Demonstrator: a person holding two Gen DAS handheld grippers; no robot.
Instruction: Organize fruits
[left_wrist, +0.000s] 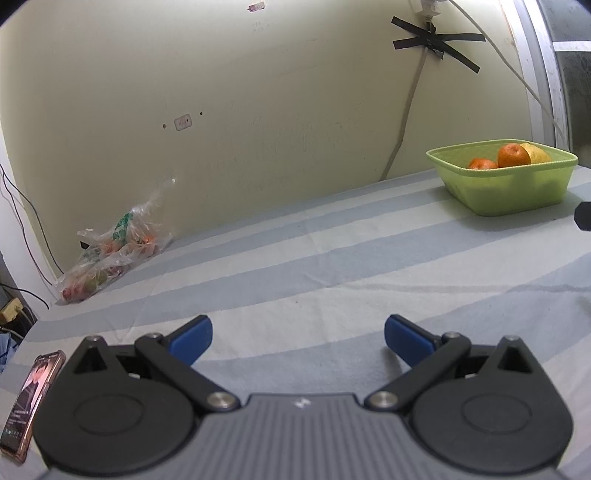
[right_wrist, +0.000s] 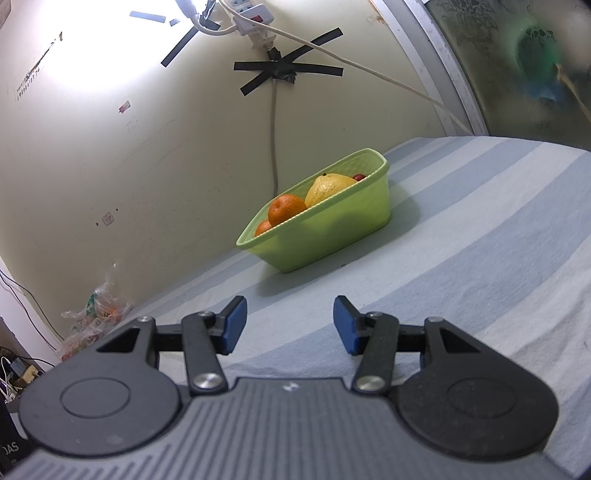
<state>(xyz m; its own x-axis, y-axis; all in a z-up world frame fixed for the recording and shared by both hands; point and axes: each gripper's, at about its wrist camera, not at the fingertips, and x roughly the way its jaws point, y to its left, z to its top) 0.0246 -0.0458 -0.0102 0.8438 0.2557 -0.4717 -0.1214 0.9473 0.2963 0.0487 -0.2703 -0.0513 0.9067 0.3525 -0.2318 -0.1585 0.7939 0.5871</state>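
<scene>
A light green plastic basket (right_wrist: 332, 236) stands on the striped cloth near the wall, holding two oranges (right_wrist: 285, 208), a yellow fruit (right_wrist: 328, 188) and a small red fruit at its far end. The left wrist view shows the same basket (left_wrist: 509, 188) at far right, with the oranges (left_wrist: 512, 155) over its rim. A clear plastic bag of fruit (left_wrist: 110, 254) lies at the far left against the wall. My left gripper (left_wrist: 298, 341) is open over bare cloth with nothing between its blue pads. In front of the basket, my right gripper (right_wrist: 290, 325) is also open and holds nothing.
A phone in a pink case (left_wrist: 27, 402) lies at the left edge of the bed. The striped sheet (left_wrist: 332, 266) spreads between bag and basket. Cables taped with black tape (right_wrist: 284, 72) run down the wall. A dark object (left_wrist: 583, 216) pokes in at the right edge.
</scene>
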